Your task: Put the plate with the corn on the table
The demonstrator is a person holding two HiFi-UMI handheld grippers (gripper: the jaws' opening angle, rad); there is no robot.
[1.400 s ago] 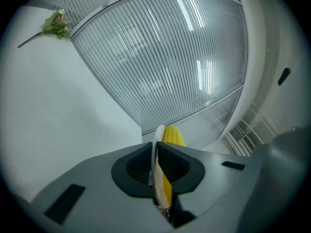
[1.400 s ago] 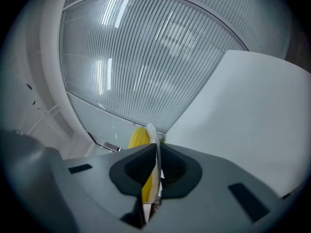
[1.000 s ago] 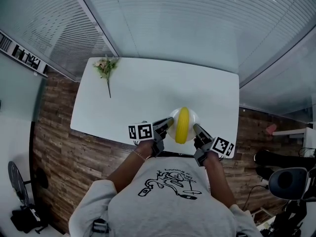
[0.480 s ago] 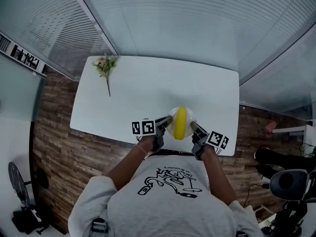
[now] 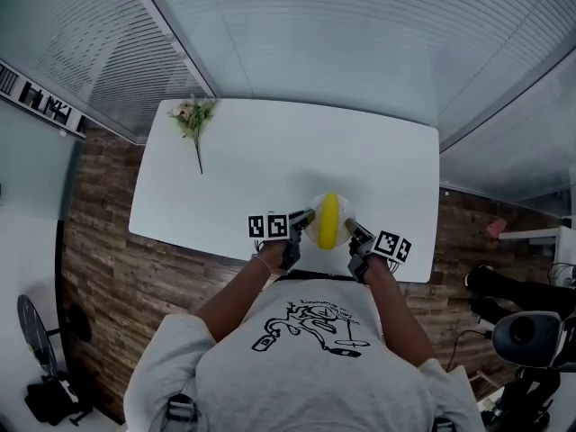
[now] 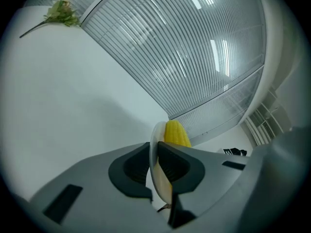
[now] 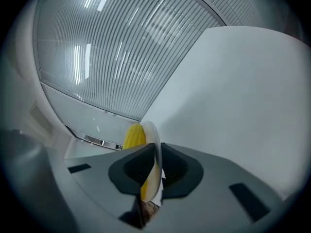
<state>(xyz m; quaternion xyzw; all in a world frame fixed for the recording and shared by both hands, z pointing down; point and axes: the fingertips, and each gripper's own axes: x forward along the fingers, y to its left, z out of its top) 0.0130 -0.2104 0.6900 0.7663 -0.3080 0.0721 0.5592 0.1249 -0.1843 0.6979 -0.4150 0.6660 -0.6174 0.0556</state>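
1. The white tabletop (image 5: 270, 156) spreads out beyond the plate, and its near edge lies under the plate.
2. The plate (image 5: 344, 213) is held level between the two tools. No view shows whether it touches the surface.
3. The left hand-held gripper (image 5: 306, 216) is clamped on the plate's left rim, with both jaws tight against the thin edge.
4. The right hand-held gripper (image 5: 351, 229) has the plate's right rim between its jaws. They have just been easing apart, and the pads lie against the rim.
5. The yellow corn (image 5: 328, 220) lies lengthwise across the plate's middle.
6. A flower sprig (image 5: 193, 120) lies well apart from the plate, toward the far left corner.
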